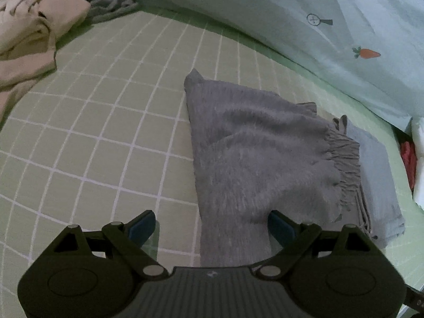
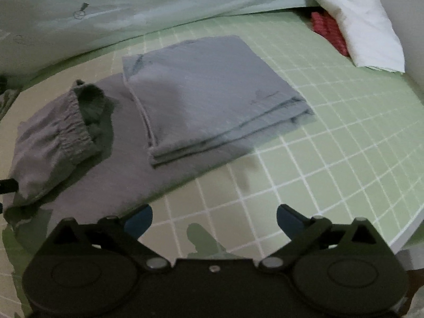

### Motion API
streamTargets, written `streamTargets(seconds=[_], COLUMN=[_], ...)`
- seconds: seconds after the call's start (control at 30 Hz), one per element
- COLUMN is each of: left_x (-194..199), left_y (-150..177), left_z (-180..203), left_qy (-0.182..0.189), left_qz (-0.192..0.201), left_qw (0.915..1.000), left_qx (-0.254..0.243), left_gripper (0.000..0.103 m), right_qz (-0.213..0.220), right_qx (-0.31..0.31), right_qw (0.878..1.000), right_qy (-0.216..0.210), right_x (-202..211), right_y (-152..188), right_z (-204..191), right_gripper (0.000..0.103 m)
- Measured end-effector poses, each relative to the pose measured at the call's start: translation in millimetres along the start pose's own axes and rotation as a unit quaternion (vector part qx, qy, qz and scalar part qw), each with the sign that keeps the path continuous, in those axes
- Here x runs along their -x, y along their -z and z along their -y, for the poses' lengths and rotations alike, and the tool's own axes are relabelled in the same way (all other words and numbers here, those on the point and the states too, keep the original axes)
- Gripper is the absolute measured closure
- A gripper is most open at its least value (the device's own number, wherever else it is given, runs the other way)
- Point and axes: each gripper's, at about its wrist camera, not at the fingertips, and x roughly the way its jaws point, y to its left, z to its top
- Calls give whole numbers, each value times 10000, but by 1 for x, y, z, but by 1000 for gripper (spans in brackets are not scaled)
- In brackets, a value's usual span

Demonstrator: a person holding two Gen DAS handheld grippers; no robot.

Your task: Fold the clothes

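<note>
Left gripper [image 1: 212, 226] spread, grey pants [image 1: 254, 148] running between its 2 fingers, right finger [image 1: 281, 225] touching fabric; right gripper [image 2: 214, 220] spread over bare sheet [image 2: 331, 145], pants just left, folded blue garment [image 2: 209, 92] atop them.

Fuzzy matt grey trousers [image 1: 259, 153]; smooth woven folded garment [image 2: 212, 90].

pants [image 2: 79, 159] on bed sheet [image 2: 331, 132] – folded cloth [image 2: 212, 92] atop their right part, quilt [image 2: 159, 13] behind.
</note>
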Motion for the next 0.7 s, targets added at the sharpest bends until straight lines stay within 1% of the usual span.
streamTargets(seconds=[0.27, 0.4, 0.5, 0.57, 0.63, 0.7], left_x=[-9, -13, -15, -16, -18, -20], left_y=[-4, -7, -10, -11, -12, -13], left_z=[1, 3, 6, 7, 8, 9], left_qy=[6, 38, 114, 209, 359, 464], left_qz=[-16, -68, -113, -121, -143, -168], left_qw=[9998, 9996, 9993, 9987, 9972, 9954], left_qx=[200, 272, 344, 456, 645, 816], left_gripper=[11, 14, 21, 30, 34, 36], right_qz=[-8, -24, -22, -9, 10, 36], right_qx=[-83, -88, -145, -193, -267, -354], right_qw=[9999, 9999, 9999, 9998, 9996, 9993], right_qy=[68, 71, 34, 6, -28, -77], right_x=[-6, -10, -13, -15, -18, -21], right_y=[-9, -13, -17, -20, -23, -27], right_z=[14, 23, 32, 39, 48, 56], right_gripper=[1, 1, 1, 1, 1, 1])
